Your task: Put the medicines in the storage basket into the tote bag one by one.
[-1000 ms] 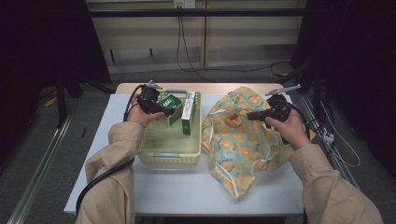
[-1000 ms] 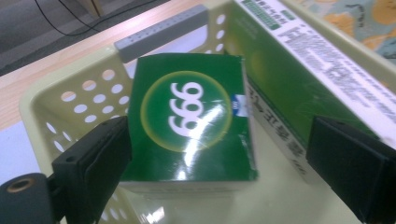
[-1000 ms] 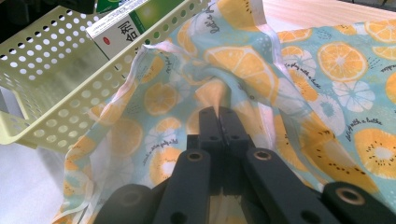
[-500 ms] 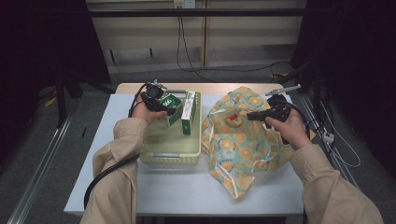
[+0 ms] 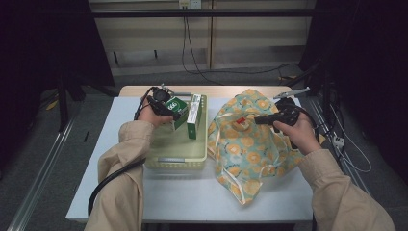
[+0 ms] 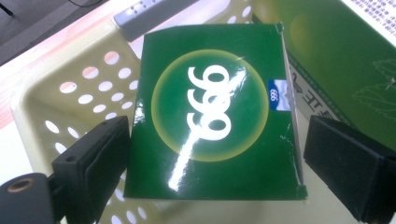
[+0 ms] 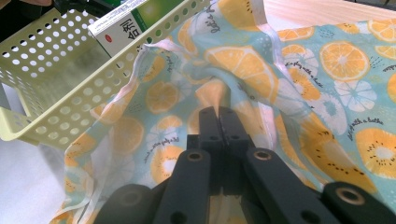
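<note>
Left gripper (image 5: 169, 109) sits over the far part of the pale yellow basket (image 5: 177, 162), jaws spread wide on either side of a dark green box (image 6: 212, 114) with "999" in a yellow circle. In the left gripper view both black pads stand off the box's edges, left pad close, right pad with a clear gap, so no squeeze on it. Box is inside the basket, standing tilted against the far wall; whether its lower edge rests on the basket floor is hard to tell from this angle. Just beside it stands a second, longer green-and-white box (image 5: 194, 115), on edge against the basket's right wall.

Right gripper (image 7: 218, 122) has its jaws fully together, pinching a fold of the orange-slice print fabric bag (image 5: 250, 144). In the right gripper view the cloth bunches up right at the jaw tips. Bag lies crumpled on the white table (image 5: 202, 197), right of the basket and touching its right wall, with its white drawstring cord (image 5: 231, 180) trailing toward the near edge. A red tag (image 5: 240, 121) shows on the cloth near the right gripper tips.

Person's tan sleeves (image 5: 122, 183) come in from the near side, one hand on each tool. Left gripper's black cable loops down past the left forearm.
</note>
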Available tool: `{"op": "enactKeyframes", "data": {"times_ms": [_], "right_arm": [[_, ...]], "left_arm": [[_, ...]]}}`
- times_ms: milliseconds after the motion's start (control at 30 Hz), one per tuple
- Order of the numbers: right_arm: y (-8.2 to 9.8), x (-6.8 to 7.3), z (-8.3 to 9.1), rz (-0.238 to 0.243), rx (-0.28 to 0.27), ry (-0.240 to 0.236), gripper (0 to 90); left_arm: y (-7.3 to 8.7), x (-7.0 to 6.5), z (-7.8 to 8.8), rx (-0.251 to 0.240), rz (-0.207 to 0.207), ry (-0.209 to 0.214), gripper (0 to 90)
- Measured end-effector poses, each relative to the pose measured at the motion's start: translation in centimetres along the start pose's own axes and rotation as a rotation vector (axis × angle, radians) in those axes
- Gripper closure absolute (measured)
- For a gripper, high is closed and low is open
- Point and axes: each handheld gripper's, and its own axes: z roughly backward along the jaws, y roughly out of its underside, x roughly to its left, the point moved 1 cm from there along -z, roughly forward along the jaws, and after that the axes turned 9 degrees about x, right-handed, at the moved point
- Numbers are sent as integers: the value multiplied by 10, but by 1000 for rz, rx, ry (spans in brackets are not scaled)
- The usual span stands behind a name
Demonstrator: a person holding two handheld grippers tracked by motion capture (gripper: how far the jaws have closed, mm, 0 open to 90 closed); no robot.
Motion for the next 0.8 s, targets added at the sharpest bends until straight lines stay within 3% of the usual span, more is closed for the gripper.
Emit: {"op": "enactKeyframes", "data": {"times_ms": [100,200,400,633,700,800], "right_arm": [[0,0,0,0,-1,1,900],[0,0,0,1,-2,1,900],[0,1,1,0,-2,1,900],[3,0,1,-2,-3,0,900],[4,0,0,0,0,2,900],[5,1,0,3,4,1,900]], "left_arm": [[1,-1,-1,9,17,13,131],[2,-1,0,9,17,5,143],[7,-4,4,1,24,29,157],[26,-14,18,-24,19,83,155],[33,-17,23,-48,29,91,154],[43,-24,28,-42,13,91,154]]}}
